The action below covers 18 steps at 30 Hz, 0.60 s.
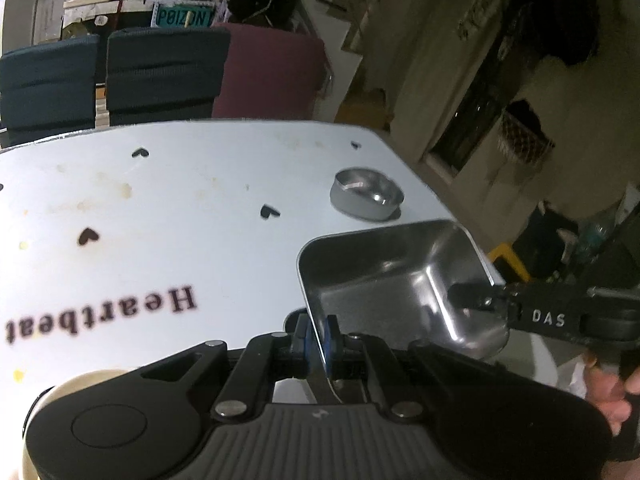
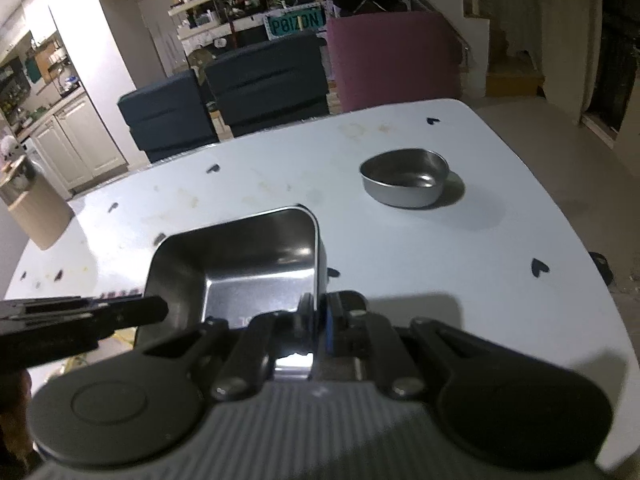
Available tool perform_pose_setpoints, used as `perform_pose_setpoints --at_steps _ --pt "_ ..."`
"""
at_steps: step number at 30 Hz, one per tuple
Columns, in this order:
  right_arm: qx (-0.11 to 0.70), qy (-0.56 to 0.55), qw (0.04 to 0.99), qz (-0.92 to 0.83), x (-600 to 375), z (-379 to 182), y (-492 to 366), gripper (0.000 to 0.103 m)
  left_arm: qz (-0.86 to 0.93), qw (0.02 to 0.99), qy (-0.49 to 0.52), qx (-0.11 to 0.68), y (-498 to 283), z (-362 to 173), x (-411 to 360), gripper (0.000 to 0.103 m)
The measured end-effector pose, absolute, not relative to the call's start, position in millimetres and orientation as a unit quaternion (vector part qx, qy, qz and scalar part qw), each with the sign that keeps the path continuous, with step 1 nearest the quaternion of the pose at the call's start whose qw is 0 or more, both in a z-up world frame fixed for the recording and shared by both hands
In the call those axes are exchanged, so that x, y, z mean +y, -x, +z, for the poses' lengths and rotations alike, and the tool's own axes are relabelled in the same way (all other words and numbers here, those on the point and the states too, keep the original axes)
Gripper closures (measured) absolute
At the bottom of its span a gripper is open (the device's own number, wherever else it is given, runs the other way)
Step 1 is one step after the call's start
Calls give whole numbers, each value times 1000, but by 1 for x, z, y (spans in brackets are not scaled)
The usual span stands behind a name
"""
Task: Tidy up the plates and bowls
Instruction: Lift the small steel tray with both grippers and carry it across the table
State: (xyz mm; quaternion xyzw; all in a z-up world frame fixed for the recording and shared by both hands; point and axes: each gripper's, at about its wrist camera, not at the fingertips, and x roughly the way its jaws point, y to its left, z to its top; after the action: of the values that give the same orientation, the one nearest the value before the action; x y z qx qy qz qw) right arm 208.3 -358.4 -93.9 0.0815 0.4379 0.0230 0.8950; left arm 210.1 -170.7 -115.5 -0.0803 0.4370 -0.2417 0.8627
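Note:
A rectangular steel tray point(image 1: 384, 280) hangs above the white table point(image 1: 160, 208), held from two sides. My left gripper point(image 1: 318, 336) is shut on its left rim, blue pads pinching the thin wall. My right gripper point(image 2: 316, 316) is shut on the tray's point(image 2: 248, 256) right rim. In the left wrist view the right gripper's black fingers point(image 1: 472, 298) reach in from the right onto the tray's edge. In the right wrist view the left gripper's fingers point(image 2: 132, 312) come in from the left. A round steel bowl point(image 1: 366, 196) point(image 2: 404, 180) stands on the table beyond the tray.
The table point(image 2: 460, 260) bears black heart marks and the word "Heartbeat" point(image 1: 100, 316). Dark blue chairs point(image 1: 160, 76) and a maroon chair point(image 2: 392, 60) stand at its far edge. The table's right edge drops to the floor point(image 2: 560, 152). A hand point(image 1: 608, 392) grips the right tool.

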Motion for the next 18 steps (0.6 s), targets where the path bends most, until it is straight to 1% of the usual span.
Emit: perform_pose_setpoints --at_steps 13,18 --pt "454 -14 891 19 -341 -102 -213 92 -241 847 42 472 -215 -138 -183 95" --pt "460 -7 888 15 -343 -106 -216 92 -242 842 31 480 -215 -143 -189 94"
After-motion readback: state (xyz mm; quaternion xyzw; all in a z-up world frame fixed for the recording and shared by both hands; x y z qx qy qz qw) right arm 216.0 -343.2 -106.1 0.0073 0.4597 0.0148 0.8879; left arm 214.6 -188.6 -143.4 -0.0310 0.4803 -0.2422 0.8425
